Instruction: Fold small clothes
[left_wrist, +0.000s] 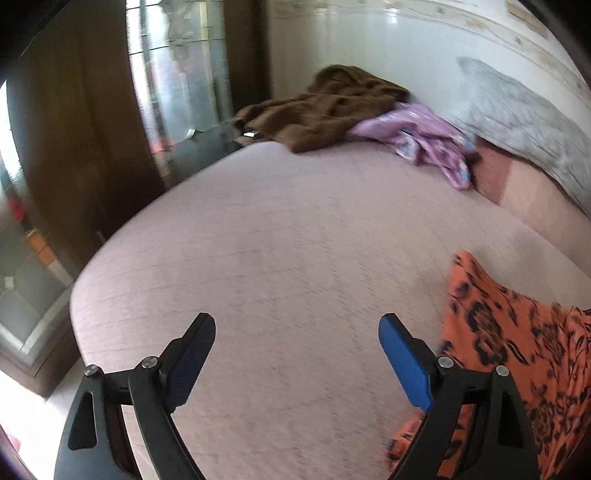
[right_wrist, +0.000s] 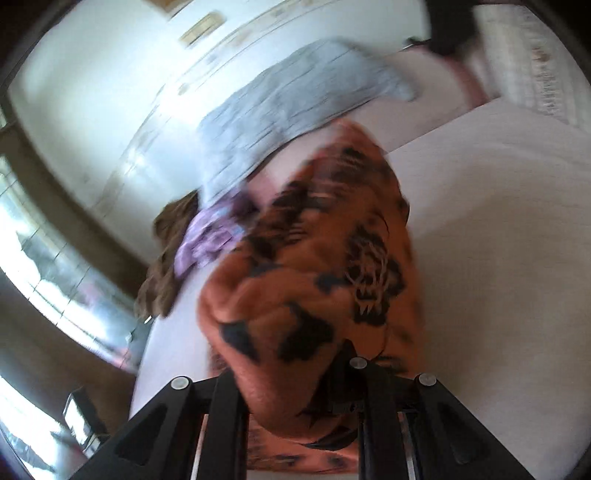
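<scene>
Matt pinkish-grey woven cloth with a fine ribbed grain across the bed (left_wrist: 280, 258). Thin orange printed fabric with black floral marks (left_wrist: 517, 347), soft and creased, bunched into folds in the right wrist view. Fuzzy brown knit garment (left_wrist: 325, 110), rough and nappy, at the far side. Lilac patterned cloth (left_wrist: 424, 136) just beside it, light and crumpled. Grey quilted blanket (left_wrist: 517, 122), matt and stitched. Glossy pale wall (left_wrist: 369, 44) with bright reflections. Dark wood-look door frame (left_wrist: 74, 122) around hazy glass panes. Matt black plastic on the left gripper (left_wrist: 297, 325), with shiny metal pivot pins and a blue textured pad (left_wrist: 404, 363).
</scene>
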